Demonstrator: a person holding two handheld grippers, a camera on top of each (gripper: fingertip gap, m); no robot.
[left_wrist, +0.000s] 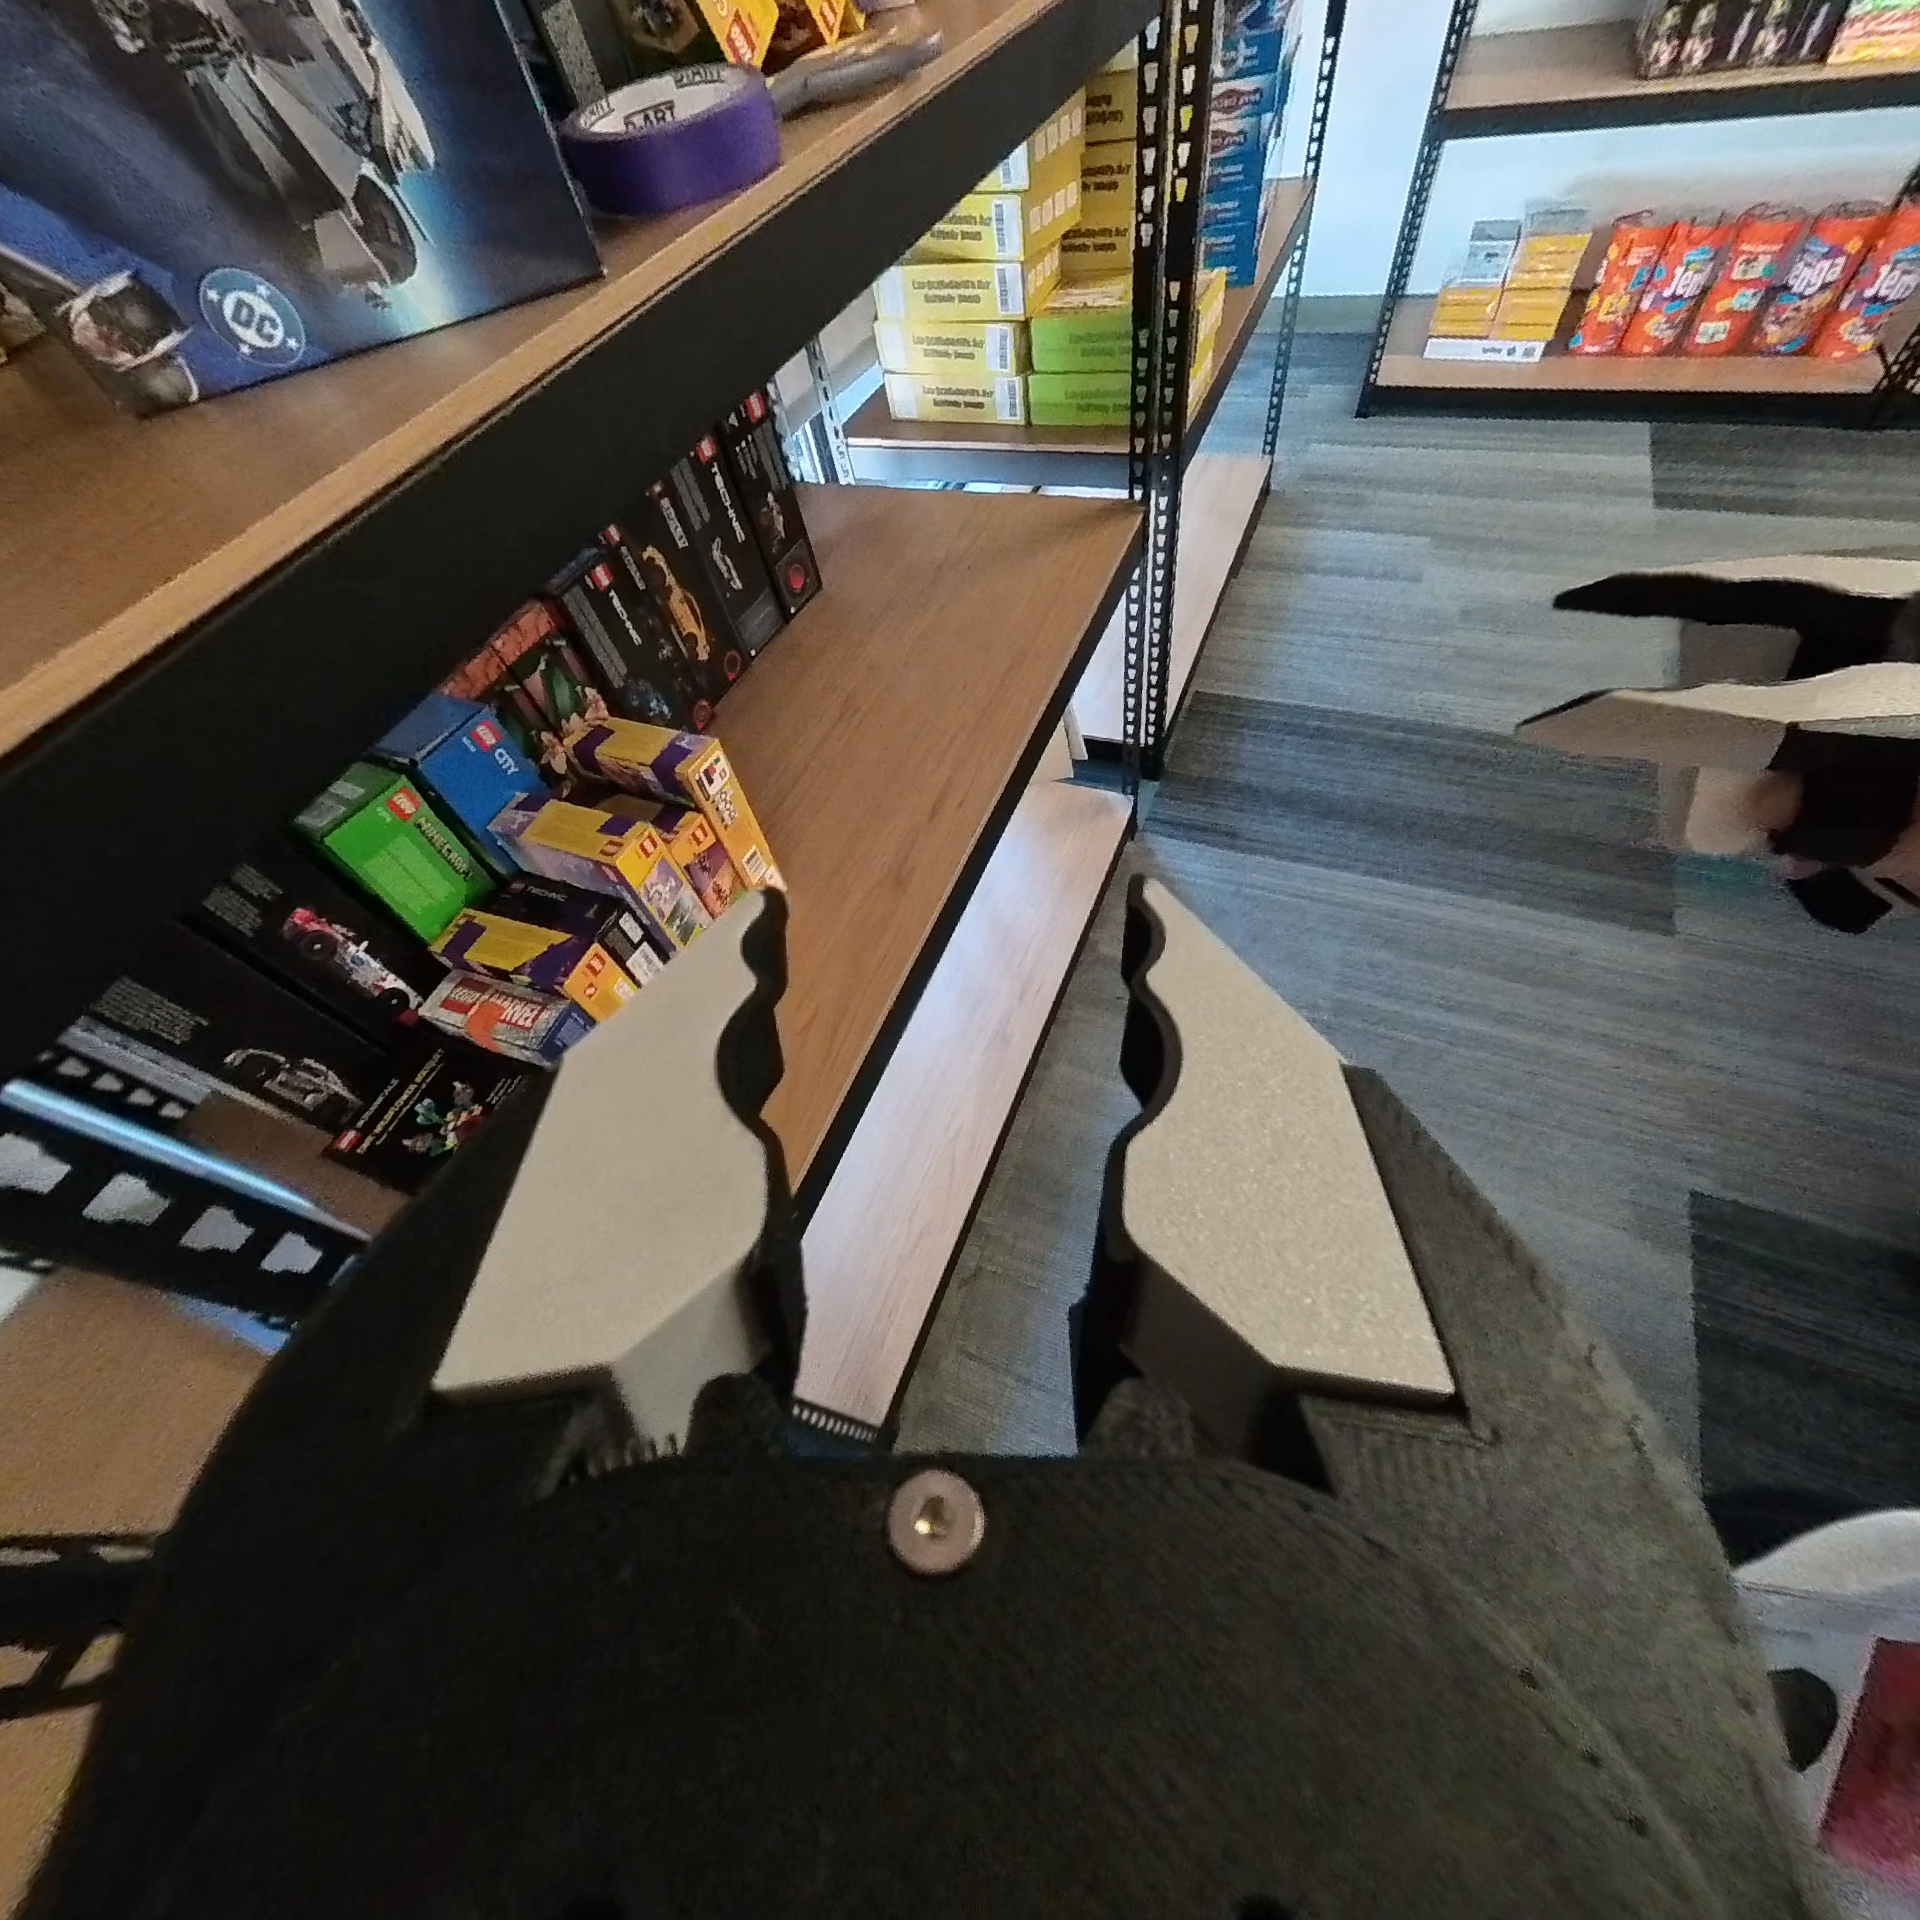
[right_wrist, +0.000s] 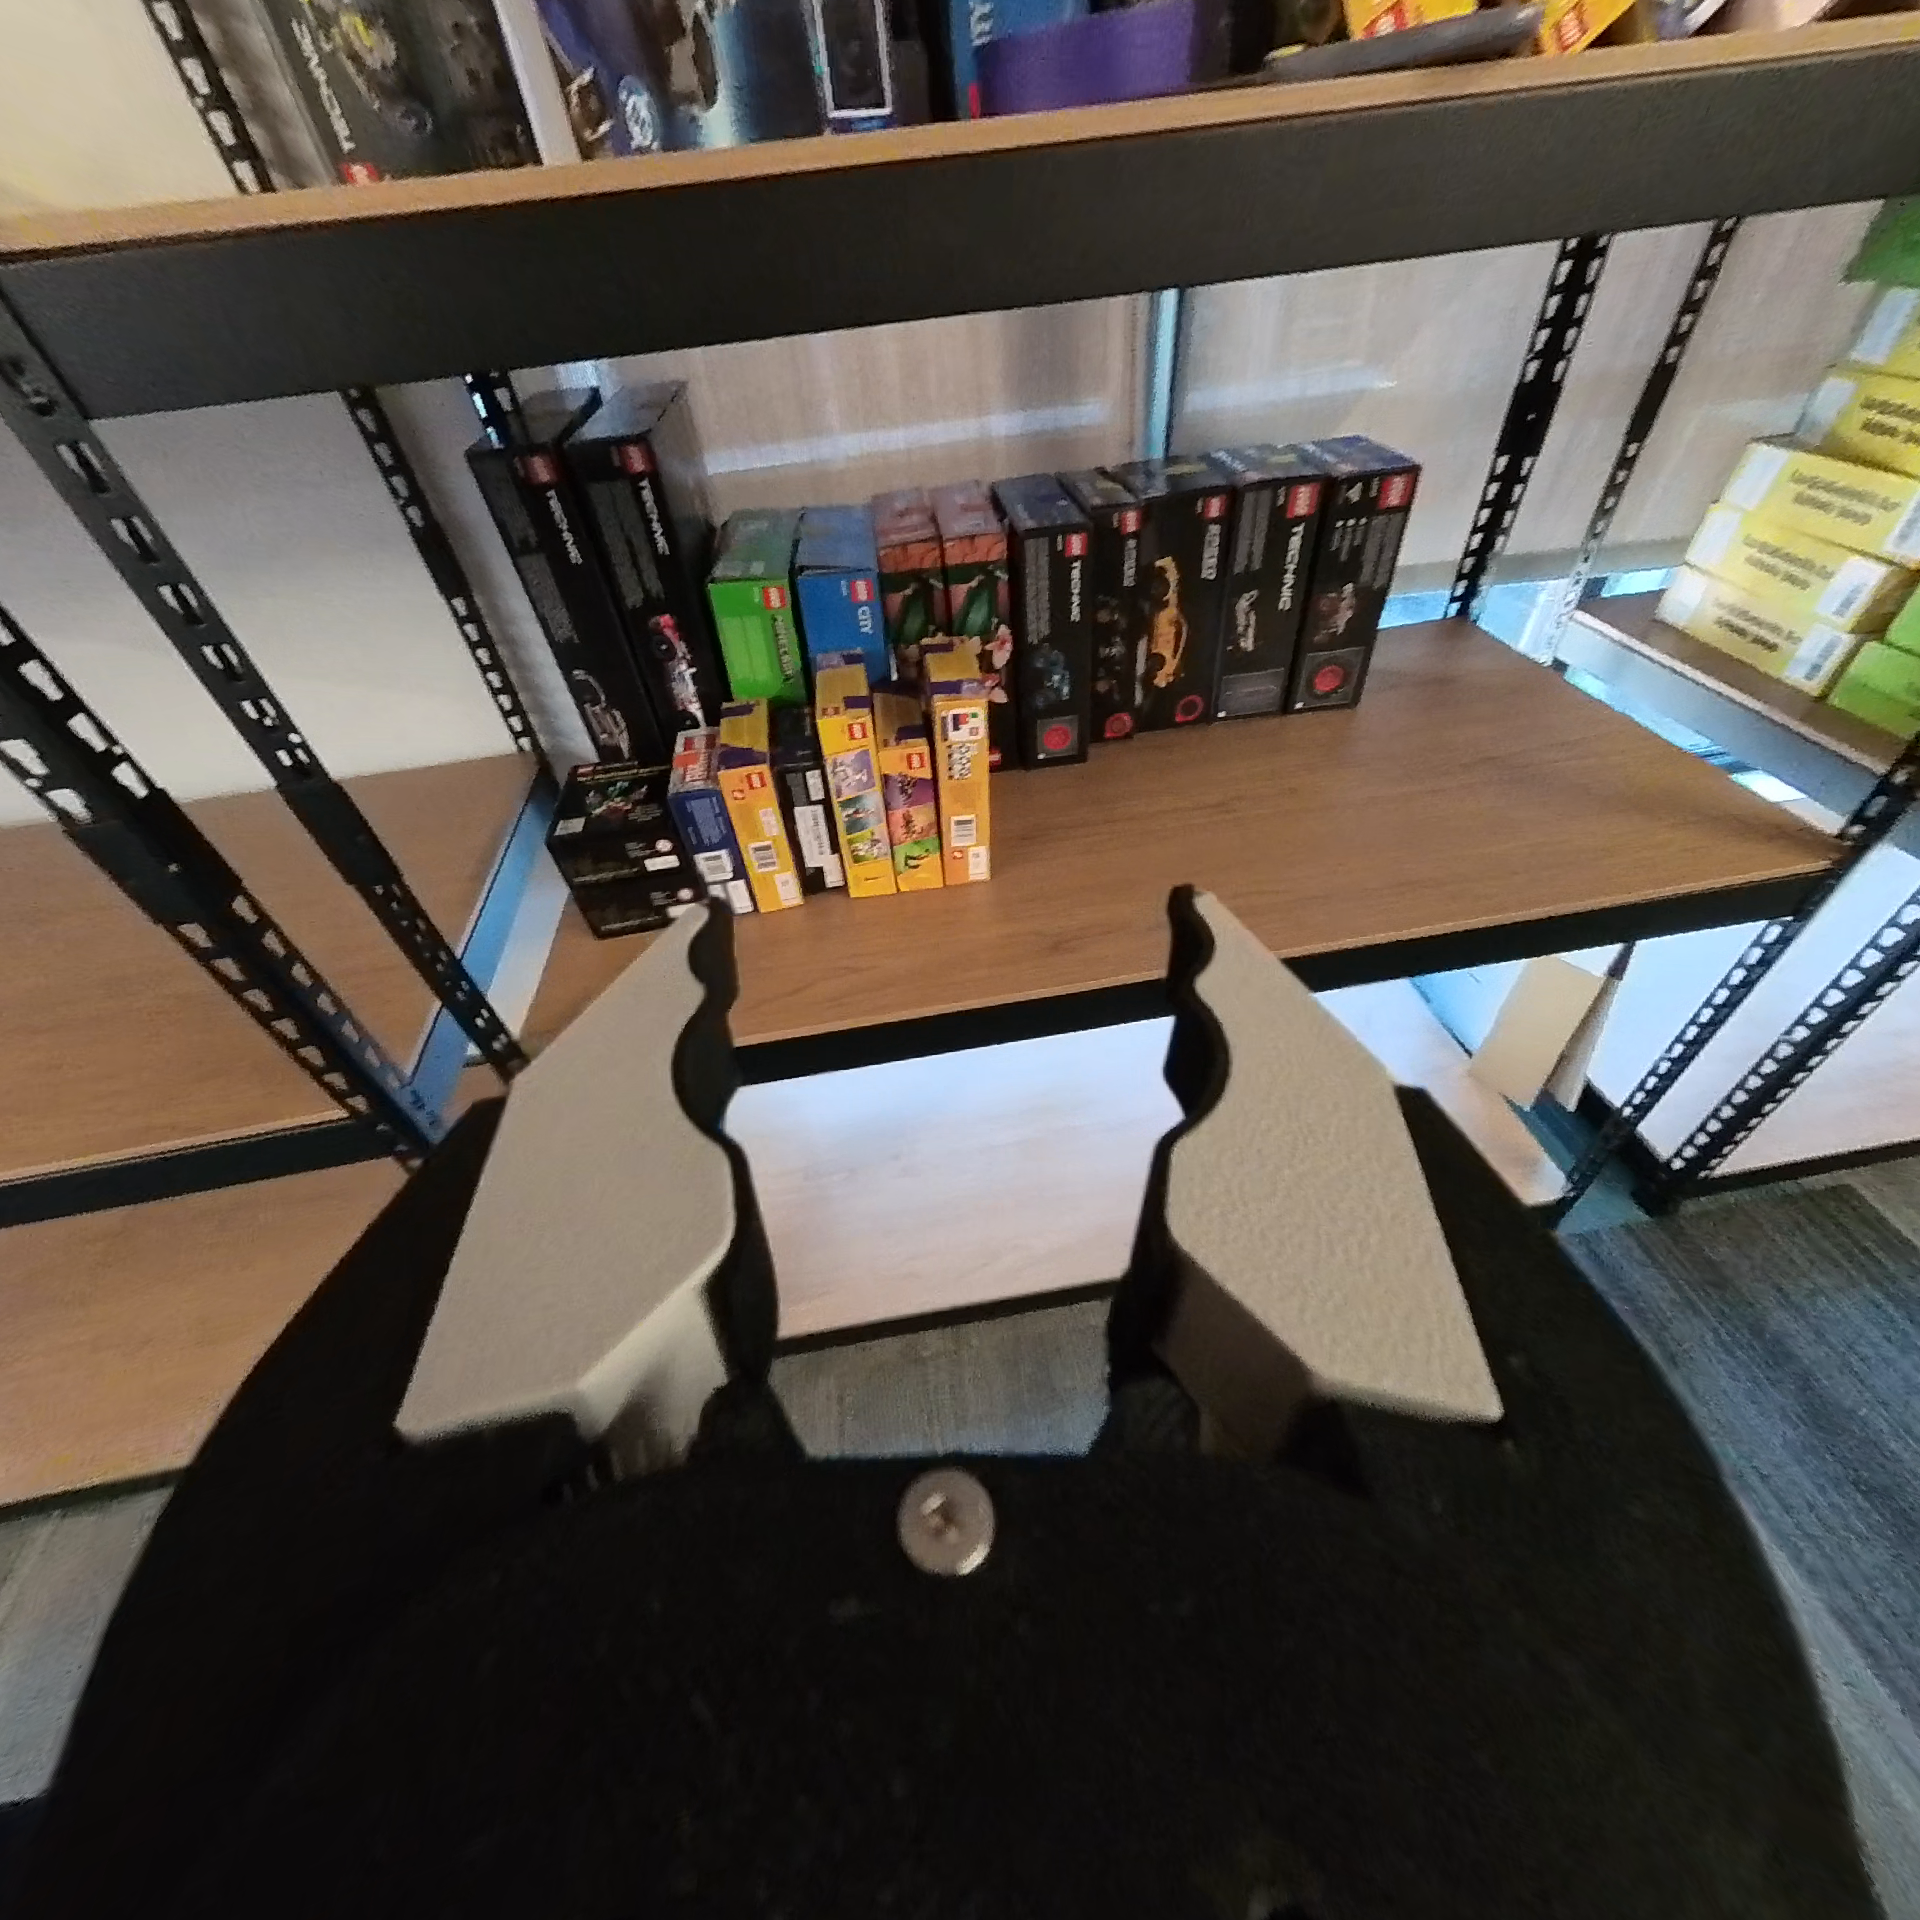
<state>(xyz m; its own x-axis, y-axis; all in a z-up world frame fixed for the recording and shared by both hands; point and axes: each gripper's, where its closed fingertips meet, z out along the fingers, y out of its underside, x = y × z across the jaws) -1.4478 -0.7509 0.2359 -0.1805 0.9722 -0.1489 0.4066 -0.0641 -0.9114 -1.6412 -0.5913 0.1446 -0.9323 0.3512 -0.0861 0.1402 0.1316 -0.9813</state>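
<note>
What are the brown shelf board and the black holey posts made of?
The brown shelf board looks like wood or wood-look laminate: matte, with grain streaks. The black holey posts look like painted metal: thin, stiff strips with punched slots. Both the left gripper and the right gripper hang open, touching neither.

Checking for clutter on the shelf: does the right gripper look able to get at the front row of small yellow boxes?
Probably yes: the right gripper is open and empty, facing the small yellow boxes, with bare shelf board between.

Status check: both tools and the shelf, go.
Left tool open, empty. Right tool open, empty, facing toy boxes on middle shelf. Nothing between.
</note>
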